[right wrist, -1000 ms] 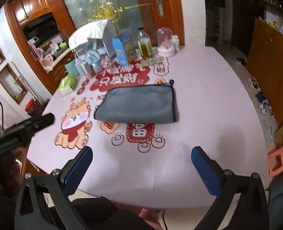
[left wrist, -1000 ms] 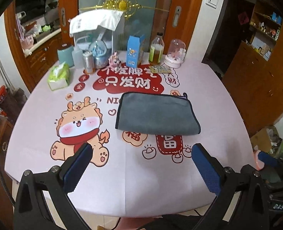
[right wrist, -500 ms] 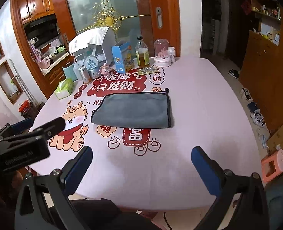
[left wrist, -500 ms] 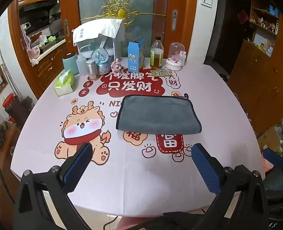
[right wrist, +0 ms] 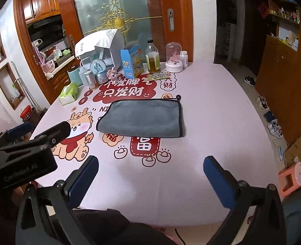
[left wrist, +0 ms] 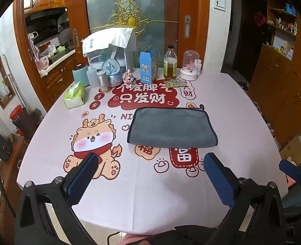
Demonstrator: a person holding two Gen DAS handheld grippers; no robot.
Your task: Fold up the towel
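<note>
The table [left wrist: 221, 94] now shows more of itself in both views than a second ago, so both grippers have pulled back from the towel [left wrist: 171, 127], which lies folded flat at the table's middle; folding looks done. The left gripper [left wrist: 150, 175] and right gripper [right wrist: 150, 173] hover over the table's near edge, jaws wide apart, empty

Bare counter [left wrist: 150, 194] lies between the near edge and the folded towel [left wrist: 171, 127], with more at its right. Obstacles crowd the far edge: tissue pack [left wrist: 74, 95], blue carton [left wrist: 148, 68], oil bottle [left wrist: 170, 63], glass dome [left wrist: 189, 65].
</note>
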